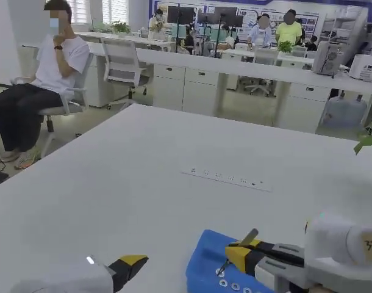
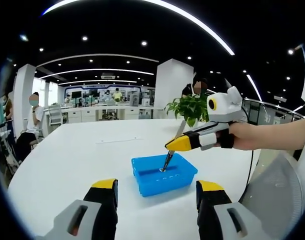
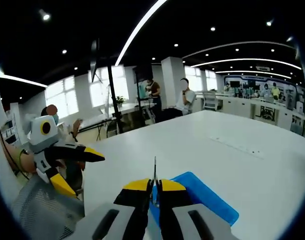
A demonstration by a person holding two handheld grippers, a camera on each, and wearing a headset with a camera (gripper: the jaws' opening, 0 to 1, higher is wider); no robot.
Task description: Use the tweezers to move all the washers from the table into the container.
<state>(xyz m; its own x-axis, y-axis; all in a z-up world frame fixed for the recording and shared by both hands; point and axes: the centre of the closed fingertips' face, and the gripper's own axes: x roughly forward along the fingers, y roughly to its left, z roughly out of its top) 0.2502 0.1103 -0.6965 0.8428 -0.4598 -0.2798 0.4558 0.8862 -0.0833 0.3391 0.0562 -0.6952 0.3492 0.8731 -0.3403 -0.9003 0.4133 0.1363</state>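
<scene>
The right gripper (image 1: 239, 255), pinched on slim metal tweezers (image 1: 250, 238), has their tips inside the shallow blue plastic container (image 1: 196, 268), where small silver washers (image 1: 223, 282) lie. Releasing too high could bounce one out, and the spread-jawed left gripper (image 2: 157, 186) steadies nothing.

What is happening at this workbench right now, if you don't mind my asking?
A person is working with two hand-held claws at a white table. The right claw is shut on a pair of tweezers, whose tips reach down into a blue container where several washers lie. The left claw is open and holds nothing, hovering over the table beside the container.
</scene>
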